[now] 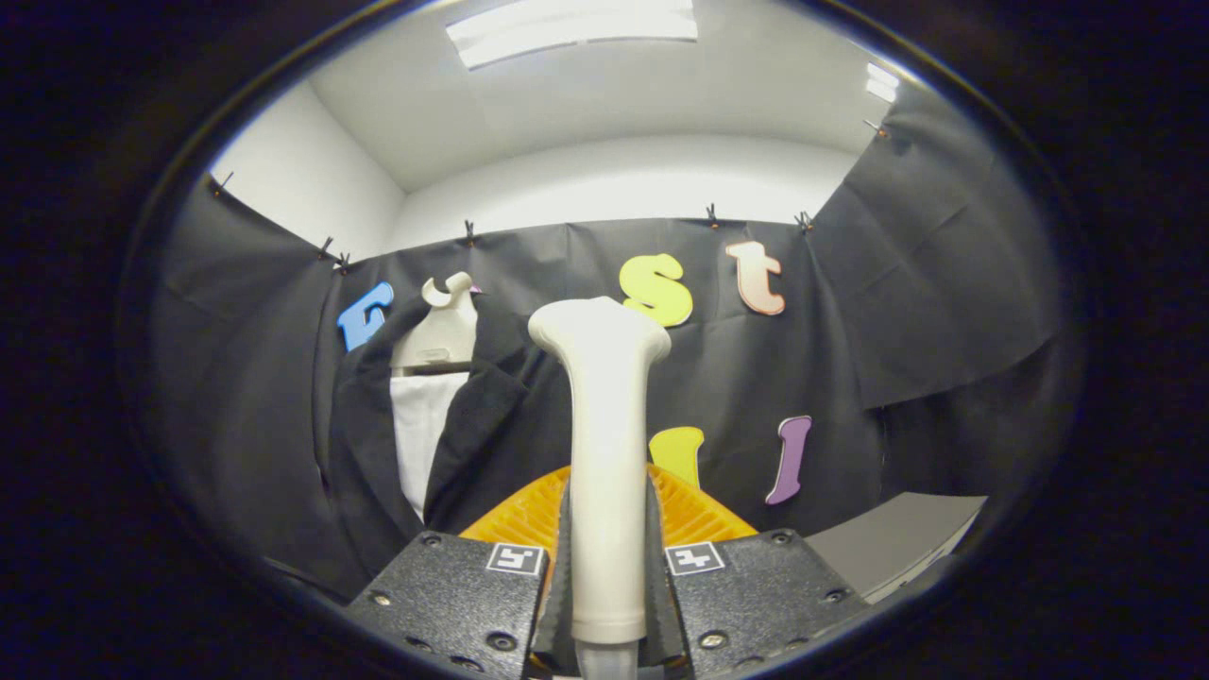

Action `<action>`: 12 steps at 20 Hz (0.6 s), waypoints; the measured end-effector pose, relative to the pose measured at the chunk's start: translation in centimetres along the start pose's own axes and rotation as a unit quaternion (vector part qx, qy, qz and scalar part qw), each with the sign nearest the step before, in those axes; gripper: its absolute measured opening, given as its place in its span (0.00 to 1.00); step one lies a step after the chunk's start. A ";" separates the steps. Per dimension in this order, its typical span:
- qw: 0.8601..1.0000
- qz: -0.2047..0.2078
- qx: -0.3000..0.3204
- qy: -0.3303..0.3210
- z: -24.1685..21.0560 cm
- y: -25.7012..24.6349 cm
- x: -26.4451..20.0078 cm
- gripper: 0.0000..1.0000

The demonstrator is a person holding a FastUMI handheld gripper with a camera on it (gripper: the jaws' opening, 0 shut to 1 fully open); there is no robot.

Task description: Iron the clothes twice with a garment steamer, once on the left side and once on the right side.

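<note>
Hand-held gripper [607, 567] clamped on steamer [604, 444], handle upright between fingers, head topmost; dark jacket [364, 444] hanging on hanger [439, 331] beyond and left, apart from steamer head, both sides seemingly unsteamed

A: How many steamers do you count?
B: One garment steamer [604, 444], its handle standing upright between the two fingers [563, 576] of the one gripper [606, 586], both pressed against it.
A: And clothes?
B: One dark jacket [472, 425] with one white shirt [420, 434] inside it, both on one pale hanger [439, 331].
A: Clips along the top of the cloth wall?
B: Seven small clips [468, 229] that I can make out.
A: Lights?
B: Two ceiling lights [571, 28]. One grey bench [897, 538] corner too.
</note>
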State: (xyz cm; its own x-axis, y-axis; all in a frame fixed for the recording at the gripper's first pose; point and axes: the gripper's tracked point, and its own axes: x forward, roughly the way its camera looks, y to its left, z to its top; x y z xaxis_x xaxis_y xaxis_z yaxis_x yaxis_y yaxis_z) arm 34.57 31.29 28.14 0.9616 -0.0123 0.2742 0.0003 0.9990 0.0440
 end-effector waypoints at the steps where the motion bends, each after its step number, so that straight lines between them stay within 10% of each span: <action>1: 1.000 0.000 -0.005 -0.006 0.1 0.4 0.5 0.34; 12: 0.999 0.007 -0.026 0.031 -4.5 3.0 0.9 0.34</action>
State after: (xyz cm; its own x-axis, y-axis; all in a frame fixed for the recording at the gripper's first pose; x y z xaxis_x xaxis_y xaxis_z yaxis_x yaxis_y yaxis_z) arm 36.70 34.50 24.17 0.9767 0.0028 0.2144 -0.0008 1.0000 -0.0094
